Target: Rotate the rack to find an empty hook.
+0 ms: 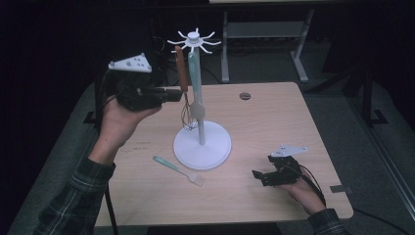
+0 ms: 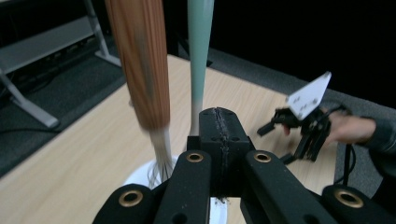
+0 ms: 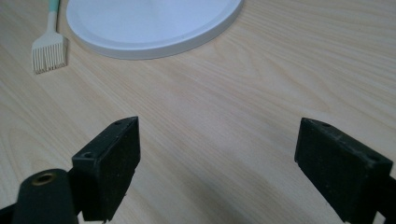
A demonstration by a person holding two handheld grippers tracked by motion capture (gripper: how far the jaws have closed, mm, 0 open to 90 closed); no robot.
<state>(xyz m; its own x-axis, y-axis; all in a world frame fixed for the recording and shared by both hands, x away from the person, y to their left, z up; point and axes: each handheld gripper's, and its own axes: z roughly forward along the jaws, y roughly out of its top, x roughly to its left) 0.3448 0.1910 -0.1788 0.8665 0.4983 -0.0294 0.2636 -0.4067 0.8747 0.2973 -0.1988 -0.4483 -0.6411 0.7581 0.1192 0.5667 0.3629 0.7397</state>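
The left gripper (image 1: 172, 94) is held up off the table (image 1: 274, 122), level with the lower part of the wooden handle of a whisk (image 1: 182, 73) that hangs from the white rack (image 1: 200, 117). In the left gripper view its two black jaws are pressed together with no gap between them, and nothing sits between them; the wooden handle (image 2: 142, 60) hangs just ahead of the tips and to their left, its wire loops trailing down toward the rack's round base. Whether the jaw tips touch the handle I cannot tell; from above they look to be right against it or just short of it. A mint-green utensil (image 2: 200, 51) hangs straight ahead of the closed tips, just beyond the whisk. The right gripper (image 1: 262, 176) rests low over the table, well apart from the left one, with its jaws spread wide and holding nothing; bare wood lies between them. Ahead of those open jaws lies the rim of the rack's base (image 3: 154, 28), and off to their front left lies a small brush (image 3: 49, 49) with a mint handle, flat on the table.
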